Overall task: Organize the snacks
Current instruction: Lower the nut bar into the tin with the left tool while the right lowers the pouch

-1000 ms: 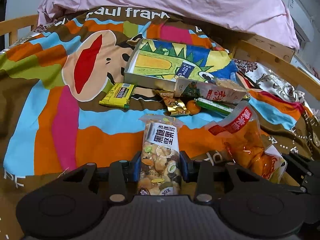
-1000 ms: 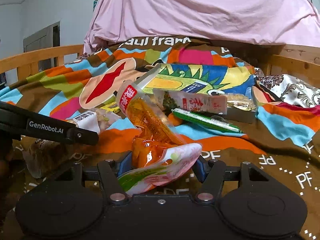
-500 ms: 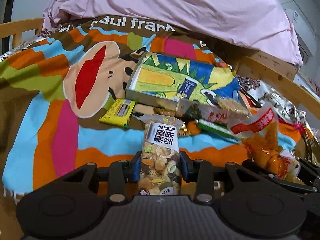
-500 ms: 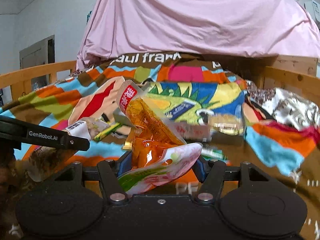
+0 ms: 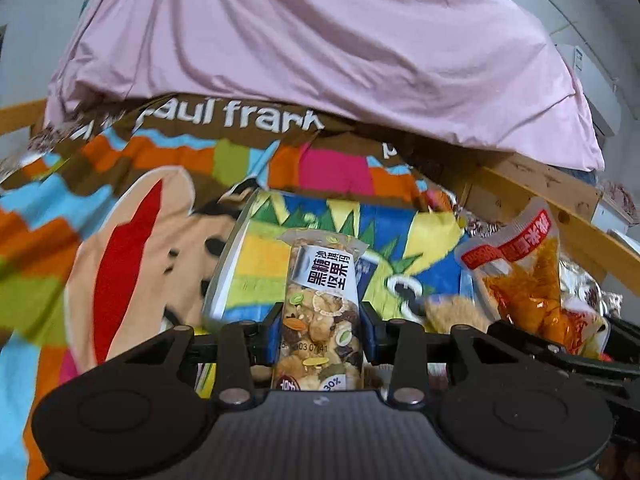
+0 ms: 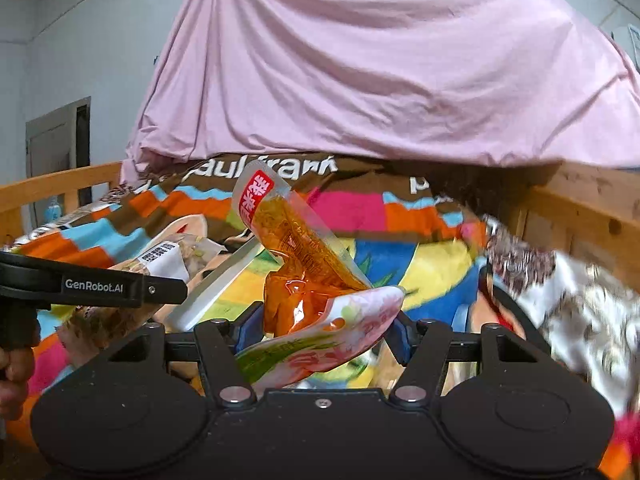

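On the bed, at far left, nothing but striped cartoon blanket, with a pink sheet heaped beyond.

Moving right: left gripper, jaws drawn narrow and clamped on a nut-mix packet. Held by its lower half, long axis running straight ahead from the jaws, label end farthest out, clear of the blanket.

Directly beyond and below it, a shallow box with a crocodile-print lining, white rim showing along its left edge. Probably the collecting place, judging by the task alone. From this position, calls only for carrying forward and lowering, then tipping the packet flat rather than standing it on end.

Further right: right gripper, jaws at middling width, closed on two things at once. One an orange snack bag sticking up and leaning left, the other a pink-and-green pouch lying crosswise under it, slanting up to the right. Both aloft, off the bed. From the right wrist, same box ahead and a little to the left, partly hidden behind the bags.

Nearer the rim and better lined up, by the look of it: left hand. Right close alongside, near enough to crowd.

Possible trouble: loose double hold, pouch slipping out first on release.

At far right, wooden bed rail and a patterned cloth, blurred.
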`<state>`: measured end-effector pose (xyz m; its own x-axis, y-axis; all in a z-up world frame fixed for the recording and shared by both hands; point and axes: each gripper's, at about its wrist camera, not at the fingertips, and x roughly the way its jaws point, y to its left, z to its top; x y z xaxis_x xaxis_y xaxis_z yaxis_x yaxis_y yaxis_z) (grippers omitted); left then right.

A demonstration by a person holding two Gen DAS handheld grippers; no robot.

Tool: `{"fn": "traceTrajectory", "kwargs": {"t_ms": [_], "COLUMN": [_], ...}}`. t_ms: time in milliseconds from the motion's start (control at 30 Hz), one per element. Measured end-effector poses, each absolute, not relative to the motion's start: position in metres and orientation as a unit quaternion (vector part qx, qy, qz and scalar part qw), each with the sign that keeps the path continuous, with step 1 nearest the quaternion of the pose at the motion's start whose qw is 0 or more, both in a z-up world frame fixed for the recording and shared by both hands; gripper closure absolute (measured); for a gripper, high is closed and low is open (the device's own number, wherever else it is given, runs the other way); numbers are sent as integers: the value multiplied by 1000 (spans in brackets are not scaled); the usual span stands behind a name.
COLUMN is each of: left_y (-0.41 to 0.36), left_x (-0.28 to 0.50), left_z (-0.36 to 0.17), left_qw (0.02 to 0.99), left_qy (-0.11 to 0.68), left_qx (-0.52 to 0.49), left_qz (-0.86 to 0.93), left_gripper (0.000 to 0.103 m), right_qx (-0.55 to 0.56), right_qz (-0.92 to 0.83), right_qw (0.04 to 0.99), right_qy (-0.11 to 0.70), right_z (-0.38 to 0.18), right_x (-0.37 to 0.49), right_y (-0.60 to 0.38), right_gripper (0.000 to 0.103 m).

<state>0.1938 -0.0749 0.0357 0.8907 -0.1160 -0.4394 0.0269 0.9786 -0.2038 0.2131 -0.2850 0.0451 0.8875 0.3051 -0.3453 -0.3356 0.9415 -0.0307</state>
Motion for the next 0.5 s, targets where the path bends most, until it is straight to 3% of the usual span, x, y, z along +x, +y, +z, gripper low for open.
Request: {"fn": "traceTrajectory", "kwargs": {"t_ms": [500], "left_y": [-73], "left_x": [326], "left_z": [13], "left_qw": [962], "left_qy": [256], "left_qx": [-75], "left_qz": [-51], "left_gripper": [62], "right_qx": [-40], "right_qz": [137], "right_qw": [964], "right_qy": [223], "right_z": [-2], "right_x": [318], "right_y": [-266], "right_gripper": [39]}}
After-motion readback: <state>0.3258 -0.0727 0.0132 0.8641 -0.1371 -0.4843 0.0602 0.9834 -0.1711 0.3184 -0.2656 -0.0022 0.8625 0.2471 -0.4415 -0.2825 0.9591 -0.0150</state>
